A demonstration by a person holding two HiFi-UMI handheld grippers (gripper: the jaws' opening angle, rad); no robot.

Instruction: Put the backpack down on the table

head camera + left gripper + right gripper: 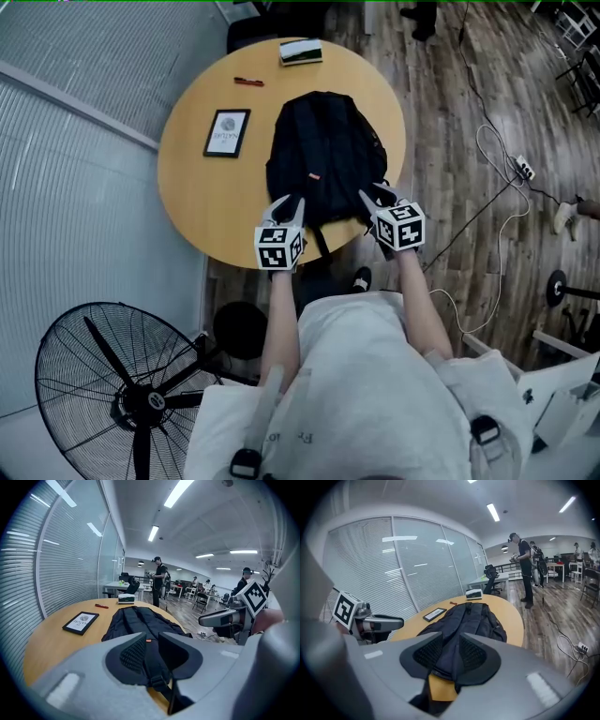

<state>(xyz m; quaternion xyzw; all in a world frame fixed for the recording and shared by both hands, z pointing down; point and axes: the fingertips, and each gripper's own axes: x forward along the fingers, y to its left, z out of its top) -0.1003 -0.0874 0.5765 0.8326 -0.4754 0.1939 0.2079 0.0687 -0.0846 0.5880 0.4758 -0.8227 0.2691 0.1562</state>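
The black backpack lies flat on the round wooden table, its lower end at the near edge of the tabletop and its top pointing away from me. One of its straps trails off that near edge, and my left gripper has its jaws closed in on that strap: in the left gripper view the dark webbing and its buckle fill the narrow gap between the two ribbed pads. My right gripper sits at the backpack's near right corner, and in the right gripper view its jaws are pinched on a fold of the dark fabric, with the bare tabletop showing just below them. The two grippers are side by side, with the lower end of the bag between them. Farther out on the table, to the left of the backpack and apart from it, lies a black-framed card; beyond it is a red pen, and at the far rim a small box. On the floor to my left stands a black fan, and to the right white cables run to a power strip.
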